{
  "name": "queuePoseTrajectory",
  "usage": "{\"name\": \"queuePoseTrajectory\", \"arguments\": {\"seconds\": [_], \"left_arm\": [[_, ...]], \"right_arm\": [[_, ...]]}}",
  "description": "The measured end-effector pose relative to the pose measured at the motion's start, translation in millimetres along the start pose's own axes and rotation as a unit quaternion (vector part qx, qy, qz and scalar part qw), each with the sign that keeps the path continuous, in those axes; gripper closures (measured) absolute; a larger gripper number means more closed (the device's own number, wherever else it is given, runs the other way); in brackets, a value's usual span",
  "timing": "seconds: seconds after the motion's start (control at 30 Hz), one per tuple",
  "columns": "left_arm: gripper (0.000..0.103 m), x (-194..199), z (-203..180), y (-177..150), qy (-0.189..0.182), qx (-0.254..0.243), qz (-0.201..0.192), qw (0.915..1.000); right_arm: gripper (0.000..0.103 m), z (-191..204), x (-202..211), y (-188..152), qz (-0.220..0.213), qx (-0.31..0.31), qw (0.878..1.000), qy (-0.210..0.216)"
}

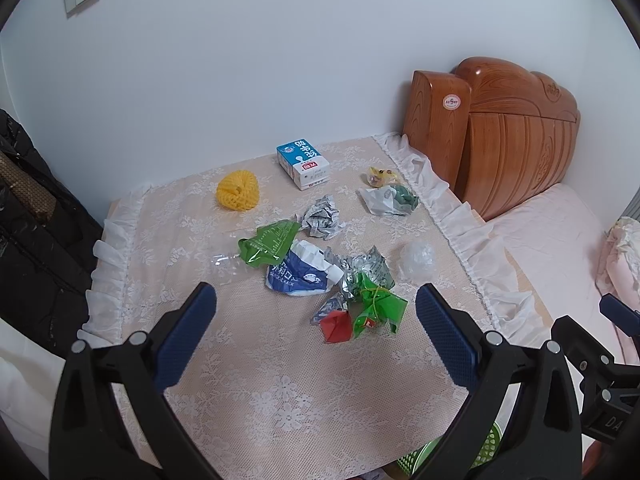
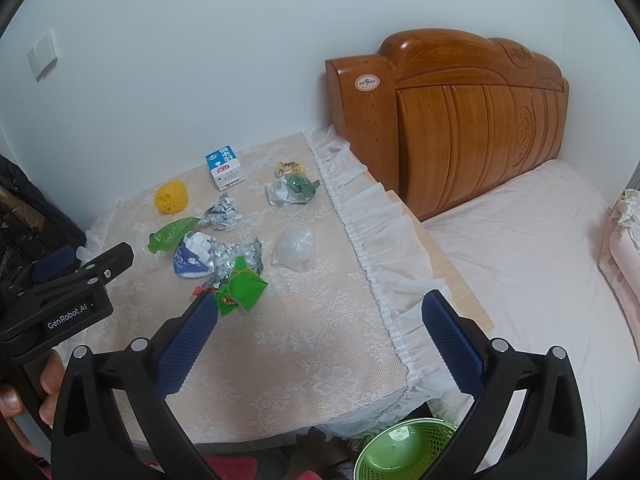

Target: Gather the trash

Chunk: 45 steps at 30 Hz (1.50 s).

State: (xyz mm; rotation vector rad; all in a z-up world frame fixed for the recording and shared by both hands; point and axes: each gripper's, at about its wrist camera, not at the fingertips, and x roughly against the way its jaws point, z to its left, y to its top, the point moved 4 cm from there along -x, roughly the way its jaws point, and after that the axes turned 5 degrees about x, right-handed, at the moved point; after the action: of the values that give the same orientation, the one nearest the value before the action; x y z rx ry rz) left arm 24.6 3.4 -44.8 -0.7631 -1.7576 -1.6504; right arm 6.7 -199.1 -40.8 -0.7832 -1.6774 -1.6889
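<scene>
Trash lies on a lace-covered table [image 1: 260,380]: a yellow foam net [image 1: 237,191], a blue and white milk carton [image 1: 303,164], crumpled paper [image 1: 322,217], green wrappers [image 1: 269,243], a blue and white bag [image 1: 298,273], a red scrap [image 1: 337,327], a clear plastic ball [image 1: 418,259] and a white bag [image 1: 386,199]. My left gripper [image 1: 316,336] is open and empty, above the table's near half. My right gripper [image 2: 320,340] is open and empty, near the table's right front. A green basket [image 2: 404,450] stands below the front edge.
A wooden headboard [image 2: 460,120] and a bed with a pale sheet [image 2: 540,260] lie right of the table. A black bag [image 1: 36,232] is at the left. A white wall [image 1: 240,60] is behind. A hand [image 2: 24,400] holds the left gripper.
</scene>
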Motion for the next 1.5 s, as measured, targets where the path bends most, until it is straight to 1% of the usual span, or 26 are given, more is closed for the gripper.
{"name": "queuePoseTrajectory", "arguments": {"seconds": [0.93,1.1,1.23,1.4,1.5], "left_arm": [[0.008,-0.5,1.5,-2.4,0.000,0.001,0.000,1.0000],[0.008,-5.4,7.5,-7.5,-0.002,0.011,0.005,0.9999],[0.008,-18.3,18.4,-18.8,-0.003,0.007,0.022,0.9997],[0.008,-38.7,39.1,-37.6,-0.008,0.010,0.055,0.9984],[0.008,-49.0,50.8,-47.7,-0.004,0.006,0.067,0.9977]], "right_arm": [[0.002,0.4,-2.6,-1.1,0.005,0.000,1.000,-0.002],[0.002,0.0,-7.3,-5.3,0.010,0.002,1.000,-0.002],[0.002,-0.8,-23.8,-18.2,0.030,0.003,1.000,0.002],[0.002,1.2,-55.7,-39.1,0.067,-0.003,0.997,0.024],[0.002,3.6,-74.5,-46.5,0.088,-0.011,0.996,0.033]]}}
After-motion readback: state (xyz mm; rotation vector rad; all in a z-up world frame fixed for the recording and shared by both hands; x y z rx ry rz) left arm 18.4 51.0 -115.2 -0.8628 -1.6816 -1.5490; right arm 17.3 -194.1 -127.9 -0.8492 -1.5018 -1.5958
